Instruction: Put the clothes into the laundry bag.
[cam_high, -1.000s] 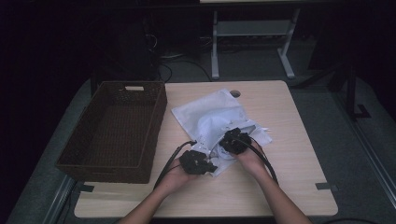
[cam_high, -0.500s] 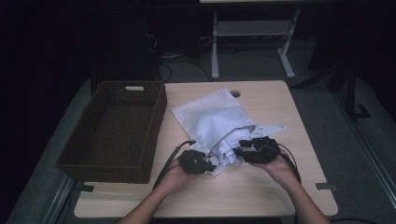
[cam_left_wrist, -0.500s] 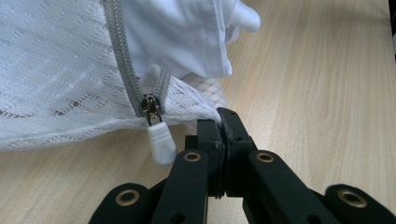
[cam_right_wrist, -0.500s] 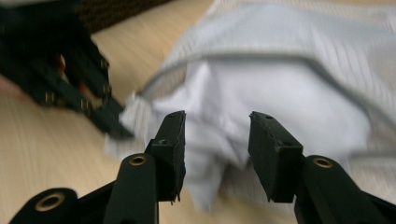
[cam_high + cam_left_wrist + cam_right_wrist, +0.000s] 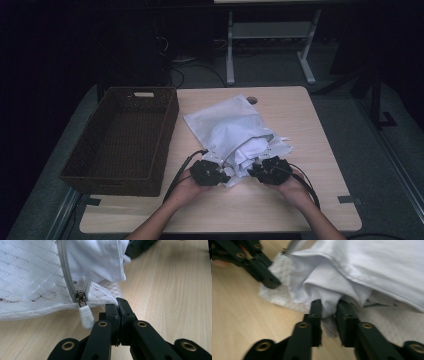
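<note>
Spilling from the open mouth of the mesh laundry bag on the bench, the white garment looks light, limp and slippery, best bunched by a thick fold. The right hand-held gripper, jaws just closing, pinches such a fold. The left hand-held gripper is clamped on the bag's mesh edge beside the zipper pull, near the wicker basket.

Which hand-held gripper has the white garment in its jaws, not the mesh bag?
The right hand-held gripper: a fold of the white garment sits between its jaws. The left hand-held gripper is clamped on the mesh bag's corner by the zipper pull.
</note>
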`<state>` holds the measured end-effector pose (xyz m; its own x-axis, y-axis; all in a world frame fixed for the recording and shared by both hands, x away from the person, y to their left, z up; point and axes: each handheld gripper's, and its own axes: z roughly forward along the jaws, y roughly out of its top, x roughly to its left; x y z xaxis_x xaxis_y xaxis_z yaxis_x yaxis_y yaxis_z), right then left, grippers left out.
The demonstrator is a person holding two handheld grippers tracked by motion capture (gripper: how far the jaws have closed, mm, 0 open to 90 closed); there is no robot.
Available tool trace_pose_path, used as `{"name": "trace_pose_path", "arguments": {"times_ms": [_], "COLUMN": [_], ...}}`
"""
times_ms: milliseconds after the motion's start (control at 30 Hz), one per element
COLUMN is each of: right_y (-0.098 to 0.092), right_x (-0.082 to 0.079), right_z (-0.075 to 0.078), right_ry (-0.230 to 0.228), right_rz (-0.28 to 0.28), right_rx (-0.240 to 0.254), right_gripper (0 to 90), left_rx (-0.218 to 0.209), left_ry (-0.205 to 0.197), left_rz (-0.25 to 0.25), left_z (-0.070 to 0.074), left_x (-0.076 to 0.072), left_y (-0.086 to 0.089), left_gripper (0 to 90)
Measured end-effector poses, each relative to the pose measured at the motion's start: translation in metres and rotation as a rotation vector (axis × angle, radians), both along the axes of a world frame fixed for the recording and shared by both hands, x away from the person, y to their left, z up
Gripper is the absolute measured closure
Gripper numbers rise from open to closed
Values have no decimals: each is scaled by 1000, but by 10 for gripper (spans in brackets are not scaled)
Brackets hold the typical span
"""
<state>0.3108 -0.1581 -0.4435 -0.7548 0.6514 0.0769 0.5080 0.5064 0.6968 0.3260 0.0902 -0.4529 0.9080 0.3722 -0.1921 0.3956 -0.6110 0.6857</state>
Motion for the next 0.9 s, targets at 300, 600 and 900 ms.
{"name": "trace_pose_path", "arguments": {"times_ms": [300, 600, 900], "right_y": [-27, -4, 49], "right_x": [2, 14, 35], "right_z": [15, 36, 28], "right_ry": [-63, -112, -96], "right_rz": [-84, -39, 26], "right_rx": [39, 74, -8], "right_gripper": [888, 892, 893], "left_rx": [-6, 0, 8], "left_ry": [1, 10, 17], "left_rz": [4, -6, -31], "left_z": [2, 0, -1], "left_x": [1, 0, 0], "left_y": [4, 1, -1], "left_gripper": [884, 884, 889]}}
